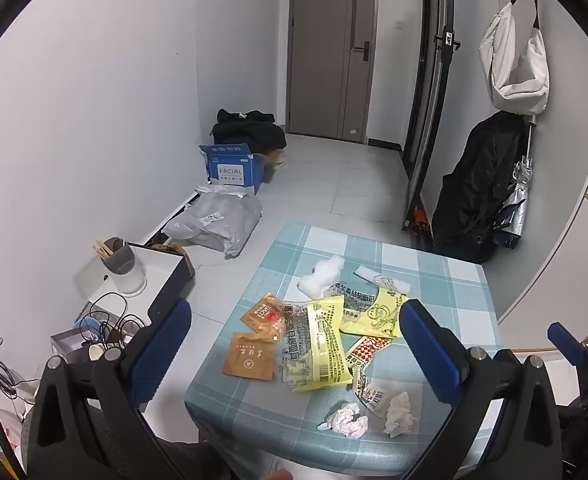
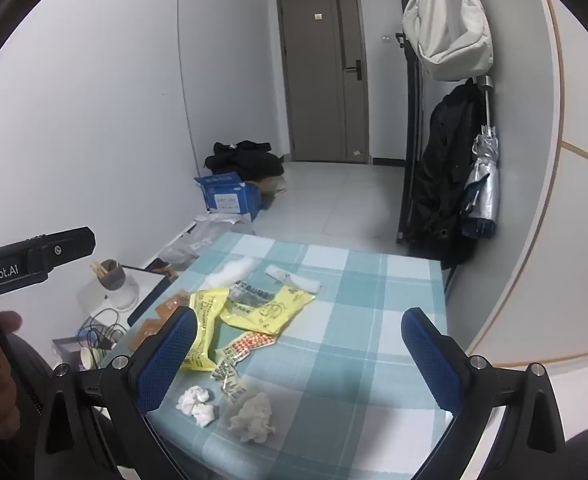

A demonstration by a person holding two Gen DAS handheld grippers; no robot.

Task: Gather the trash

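Above the checked tablecloth, the left gripper and right gripper hang spread wide, grasping nothing, over yellow wrappers and crumpled tissues.

- Home, entry hallway of a small flat.
- Grey front door with handle lock at the far end, tiled floor.
- Coat, white bag, folded umbrella hanging on the wall.
- Checked tablecloth on the surface; parcels and tissue box by the wall.

Left hand-held gripper and right hand-held gripper tilt downward, jaws wide, empty.
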